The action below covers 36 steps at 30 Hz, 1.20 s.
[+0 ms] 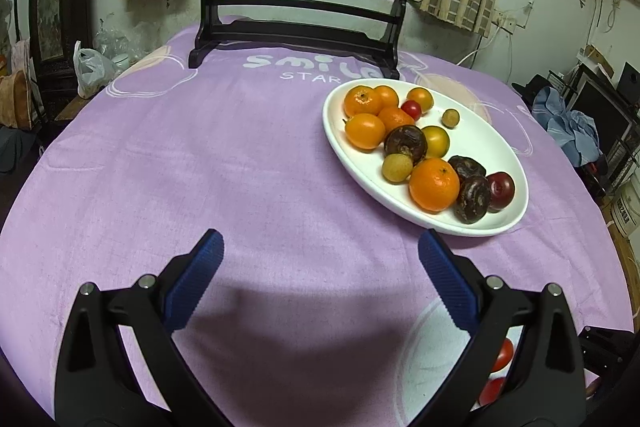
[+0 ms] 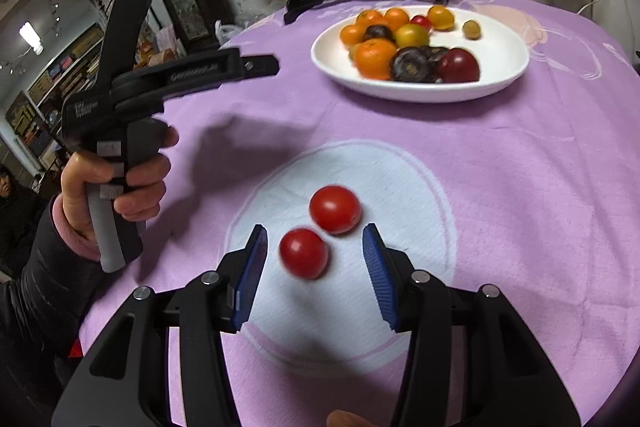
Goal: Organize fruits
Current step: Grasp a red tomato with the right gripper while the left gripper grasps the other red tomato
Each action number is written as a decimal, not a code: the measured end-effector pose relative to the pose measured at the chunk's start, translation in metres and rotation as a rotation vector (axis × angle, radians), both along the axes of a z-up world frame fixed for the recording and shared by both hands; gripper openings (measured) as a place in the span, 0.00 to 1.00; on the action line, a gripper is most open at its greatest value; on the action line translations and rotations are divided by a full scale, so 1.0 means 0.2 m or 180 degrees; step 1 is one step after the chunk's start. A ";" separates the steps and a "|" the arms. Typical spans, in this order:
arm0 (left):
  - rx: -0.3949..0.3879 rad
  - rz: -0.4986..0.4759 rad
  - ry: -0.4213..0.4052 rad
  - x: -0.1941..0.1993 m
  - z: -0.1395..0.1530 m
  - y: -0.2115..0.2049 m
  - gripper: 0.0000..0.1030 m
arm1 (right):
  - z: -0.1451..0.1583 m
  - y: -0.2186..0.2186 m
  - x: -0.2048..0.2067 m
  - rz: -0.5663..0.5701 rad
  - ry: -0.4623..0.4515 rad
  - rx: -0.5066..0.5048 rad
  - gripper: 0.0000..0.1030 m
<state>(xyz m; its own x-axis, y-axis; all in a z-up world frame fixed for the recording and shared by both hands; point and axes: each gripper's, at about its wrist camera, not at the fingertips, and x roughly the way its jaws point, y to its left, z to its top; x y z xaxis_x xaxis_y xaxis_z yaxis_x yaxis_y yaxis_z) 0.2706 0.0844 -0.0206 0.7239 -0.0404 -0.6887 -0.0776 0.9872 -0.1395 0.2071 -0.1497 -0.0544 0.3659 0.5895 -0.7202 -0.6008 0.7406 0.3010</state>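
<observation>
Our left gripper [image 1: 320,259] hangs with its blue pads spread wide over bare cloth, nothing between them, while our right gripper [image 2: 316,247] has its jaws partly apart around the nearer of two red tomatoes, the pads clear of it on both sides. Under both lies the round tabletop [image 1: 200,167], covered with a purple cloth printed with white letters and pale circles. At its far edge stands a dark wooden screen [image 1: 296,27] with a round painted panel of red fruit. To the right of the middle sits a white oval plate [image 1: 480,143] heaped with fruits: oranges [image 1: 434,183], small yellow-orange ones, dark brown wrinkled ones [image 1: 405,143], a deep red plum [image 1: 502,189] and a small greenish one lying apart. In the right wrist view our left hand [image 2: 112,187] grips the black handle of its tool, well left of the plate. The nearer tomato [image 2: 303,253] and the farther tomato [image 2: 335,209] lie touching on a white circle of the cloth, near the front edge.
</observation>
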 end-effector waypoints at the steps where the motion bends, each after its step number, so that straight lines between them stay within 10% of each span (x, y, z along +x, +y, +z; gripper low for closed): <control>1: 0.0014 -0.0019 0.0006 0.00 0.00 -0.01 0.97 | -0.01 0.01 -0.01 0.0035 0.0036 -0.0015 0.49; 29: 0.0034 -0.0100 -0.0012 -0.03 0.01 -0.06 0.97 | -0.02 0.06 0.00 0.0194 0.0047 0.0083 0.27; 36: -0.0001 -0.0202 0.0045 -0.03 0.00 -0.08 0.97 | 0.14 -0.26 0.07 -0.0578 -0.0218 0.0635 0.27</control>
<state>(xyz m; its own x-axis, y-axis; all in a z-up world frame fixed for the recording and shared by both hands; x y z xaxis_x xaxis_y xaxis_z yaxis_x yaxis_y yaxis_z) 0.2640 0.0685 -0.0215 0.7101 -0.0863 -0.6988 -0.0167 0.9901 -0.1393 0.2212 -0.2011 -0.0259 0.5224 0.6374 -0.5664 -0.4875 0.7682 0.4149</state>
